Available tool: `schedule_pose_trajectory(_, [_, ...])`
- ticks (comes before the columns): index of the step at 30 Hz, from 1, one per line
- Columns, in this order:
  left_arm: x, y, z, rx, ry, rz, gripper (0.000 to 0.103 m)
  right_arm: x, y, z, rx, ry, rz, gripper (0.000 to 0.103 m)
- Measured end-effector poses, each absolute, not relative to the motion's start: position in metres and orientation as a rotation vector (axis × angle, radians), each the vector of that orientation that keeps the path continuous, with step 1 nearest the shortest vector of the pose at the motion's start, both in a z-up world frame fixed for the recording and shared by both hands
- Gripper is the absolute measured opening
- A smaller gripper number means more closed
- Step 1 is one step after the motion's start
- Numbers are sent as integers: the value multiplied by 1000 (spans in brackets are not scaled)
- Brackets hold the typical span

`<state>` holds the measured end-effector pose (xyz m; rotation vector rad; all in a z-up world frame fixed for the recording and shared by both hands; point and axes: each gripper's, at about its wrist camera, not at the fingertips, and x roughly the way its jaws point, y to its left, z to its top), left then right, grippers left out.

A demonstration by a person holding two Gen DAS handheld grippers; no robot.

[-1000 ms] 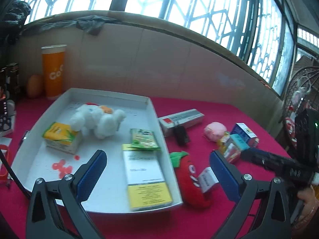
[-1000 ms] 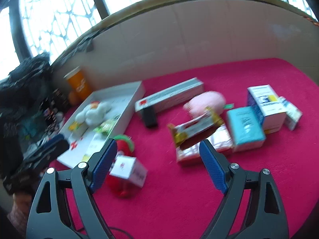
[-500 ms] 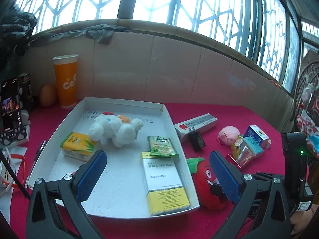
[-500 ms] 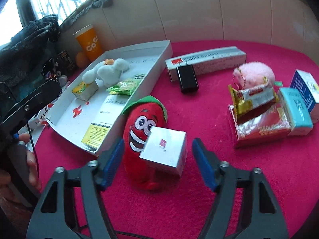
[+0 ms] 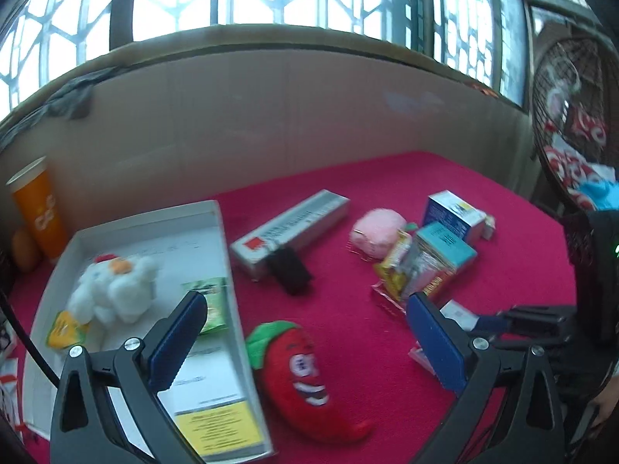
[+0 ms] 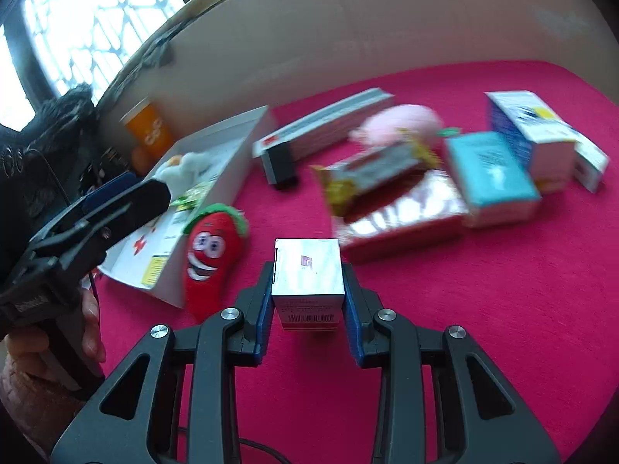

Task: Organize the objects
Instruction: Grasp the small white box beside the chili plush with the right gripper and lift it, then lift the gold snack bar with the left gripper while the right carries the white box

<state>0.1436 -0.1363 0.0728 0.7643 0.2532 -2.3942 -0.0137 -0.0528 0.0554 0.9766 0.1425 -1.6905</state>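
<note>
A small silver box (image 6: 307,270) sits between the blue pads of my right gripper (image 6: 307,276). Its jaws are closing and both pads touch the box's sides. The box hangs just above the red cloth, to the right of a red chili plush (image 6: 211,247). In the left wrist view the same box (image 5: 460,313) shows at the right, partly hidden behind a finger. My left gripper (image 5: 305,305) is open and holds nothing. It hovers over the chili plush (image 5: 301,363) and the right wall of the white tray (image 5: 147,220).
The tray holds a white plush (image 5: 112,290), a green packet and boxes. On the cloth lie a long silver box (image 5: 294,228), a black object (image 5: 288,270), a pink plush (image 5: 377,232), snack packs (image 5: 418,278) and two boxes (image 5: 448,247). An orange cup (image 5: 36,212) stands back left.
The right gripper came down on the silver box that leaned on the chili plush, closed on it and took it off to the right. The left gripper swung right and rolled.
</note>
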Motion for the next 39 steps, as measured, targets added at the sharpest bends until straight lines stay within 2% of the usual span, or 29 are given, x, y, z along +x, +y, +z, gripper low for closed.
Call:
schedule_pose_trajectory(8, [70, -137, 52, 909, 271, -2462, 103, -81, 25, 56, 1040, -47, -1891, 31])
schedule_pose_trajectory(15, [16, -149, 44, 998, 291, -2500, 103, -102, 43, 48, 1054, -150, -1881, 31])
schedule_pose_trajectory(17, [9, -149, 39, 1025, 277, -2493, 97, -99, 45, 47, 1034, -132, -1884, 31])
schedule_pose_trajectory(21, [2, -150, 27, 1094, 257, -2461, 67, -97, 42, 39, 1045, -125, -1858, 31])
schedule_pose_trajectory(24, [6, -153, 27, 1068, 293, -2477, 48, -96, 43, 34, 1049, -140, -1843, 31])
schedule_pose_trajectory(25, [7, -151, 28, 1064, 280, -2478, 38, -96, 43, 33, 1046, -136, -1843, 31])
schedule_pose_trajectory(26, [7, -151, 28, 1060, 267, -2479, 35, -95, 43, 33, 1042, -135, -1842, 31])
schedule_pose_trajectory(27, [6, -148, 28, 1048, 245, -2481, 26, -95, 43, 34, 1039, -131, -1842, 31])
schedule_pose_trajectory(39, [46, -132, 61, 834, 292, -2530, 26, -92, 45, 39, 1035, -141, -1862, 31])
